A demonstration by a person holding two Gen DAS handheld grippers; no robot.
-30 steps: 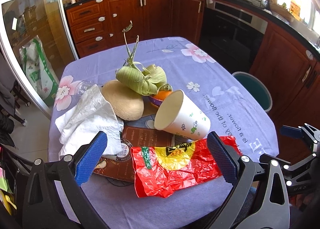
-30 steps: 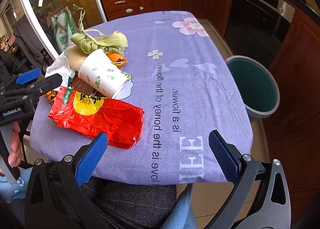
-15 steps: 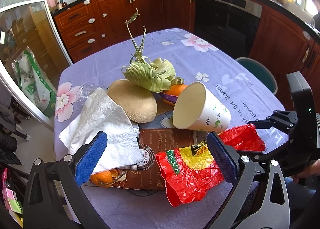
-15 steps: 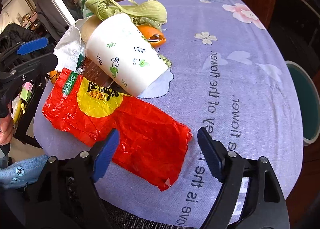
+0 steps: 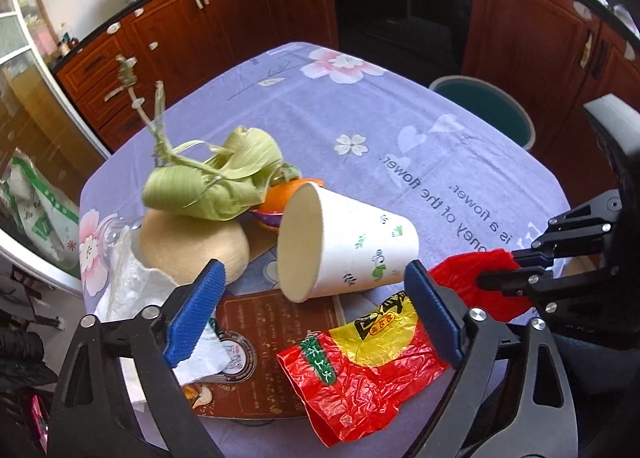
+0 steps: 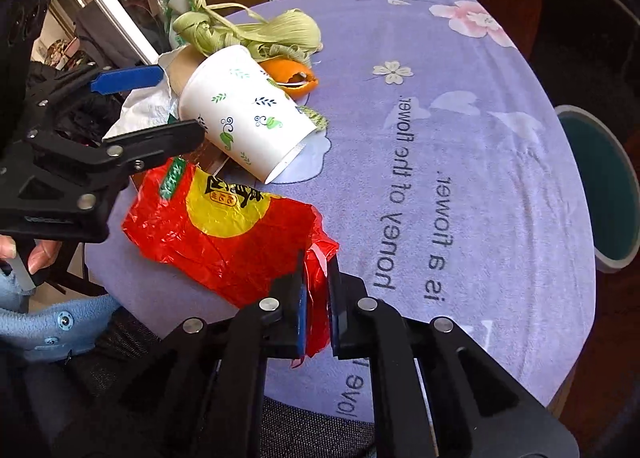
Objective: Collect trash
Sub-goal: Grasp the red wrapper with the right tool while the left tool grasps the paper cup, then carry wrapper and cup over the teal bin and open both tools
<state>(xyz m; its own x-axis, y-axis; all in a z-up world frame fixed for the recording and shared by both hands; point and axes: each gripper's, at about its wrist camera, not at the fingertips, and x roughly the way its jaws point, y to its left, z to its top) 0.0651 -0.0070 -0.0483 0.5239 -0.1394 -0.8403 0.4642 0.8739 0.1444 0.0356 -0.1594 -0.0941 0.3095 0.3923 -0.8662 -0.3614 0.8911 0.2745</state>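
A crumpled red and yellow snack wrapper (image 6: 224,230) lies at the near edge of the purple tablecloth (image 6: 460,146). My right gripper (image 6: 318,298) is shut on the wrapper's right corner. The wrapper also shows in the left wrist view (image 5: 360,370). A white paper cup (image 5: 344,248) lies on its side just behind it. My left gripper (image 5: 312,318) is open and empty, its blue pads on either side of the cup's near end. Green corn husks (image 5: 216,182), orange peel (image 6: 292,76) and a white tissue (image 5: 132,290) are piled behind.
A teal trash bin (image 6: 604,186) stands on the floor past the table's right edge. A tan round object (image 5: 192,246) and a brown card (image 5: 256,342) lie in the pile. Wooden kitchen cabinets (image 5: 224,18) line the back.
My right gripper moved in and shut on the wrapper's corner, lifting that end. My left gripper moved forward toward the cup and stayed open.
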